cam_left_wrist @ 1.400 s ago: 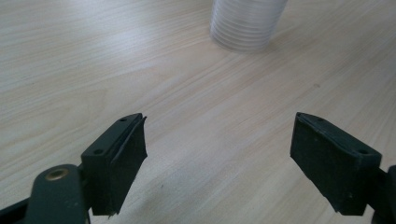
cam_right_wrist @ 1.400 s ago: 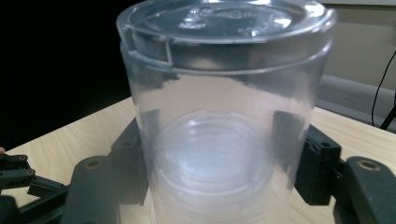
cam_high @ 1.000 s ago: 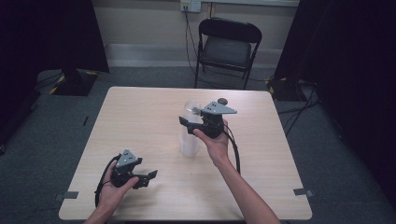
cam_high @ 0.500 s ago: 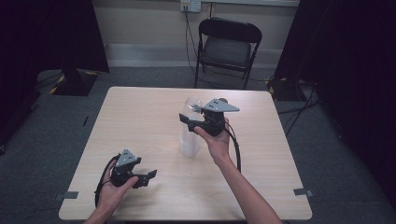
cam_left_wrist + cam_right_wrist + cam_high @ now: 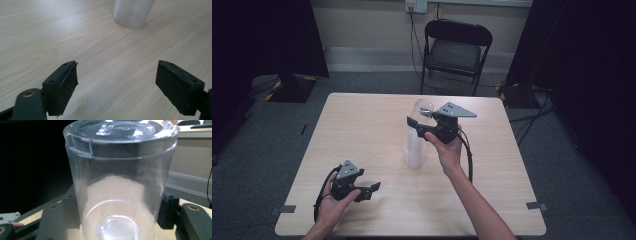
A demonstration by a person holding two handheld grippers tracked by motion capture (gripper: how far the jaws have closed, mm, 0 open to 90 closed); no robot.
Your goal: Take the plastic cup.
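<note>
The jaws of the right gripper (image 5: 418,121) stand on either side of the top clear plastic cup (image 5: 120,182), which sits upside down at the head of a tall stack of clear ribbed cups (image 5: 414,149) near the middle of the pale wooden table (image 5: 362,130). The thin wall could buckle under a hard squeeze, or a sideways pull could topple the stack. Nearer the person than the stack, the left gripper (image 5: 371,190) rests on the table, jaws spread wide and empty.
</note>
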